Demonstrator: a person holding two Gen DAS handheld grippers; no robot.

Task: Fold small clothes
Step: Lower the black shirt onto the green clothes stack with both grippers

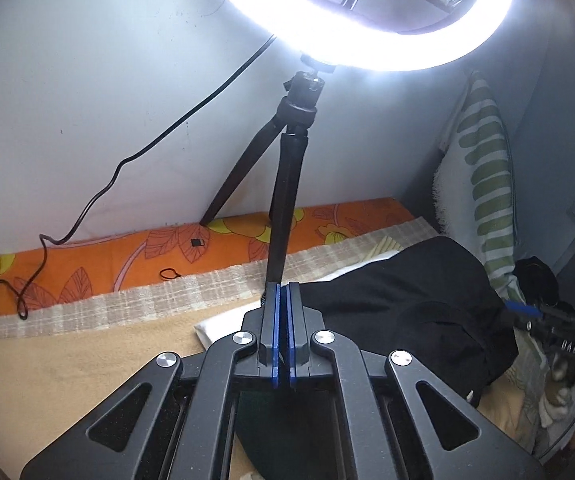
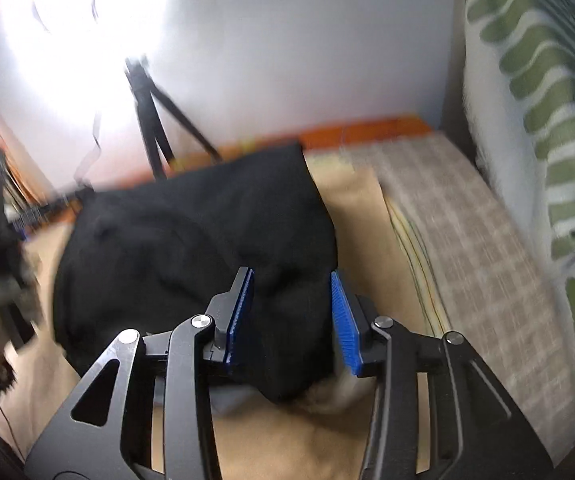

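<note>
A black garment [image 1: 415,300] lies bunched on the tan blanket [image 1: 67,364], to the right of my left gripper [image 1: 283,296]. The left gripper's blue pads are pressed together; dark fabric shows below its base, but I cannot tell whether the pads pinch cloth. In the right wrist view the same black garment [image 2: 191,256] fills the middle. My right gripper [image 2: 293,292] is open, its blue-padded fingers straddling the garment's near right part. The right gripper also shows at the right edge of the left wrist view [image 1: 543,316].
A lit ring light [image 1: 367,20] on a black tripod [image 1: 287,200] stands at the back, its cable [image 1: 99,200] trailing left. An orange floral sheet [image 1: 127,256] and a checked cloth [image 1: 167,292] run along the wall. A green-striped pillow [image 2: 547,140] leans at the right.
</note>
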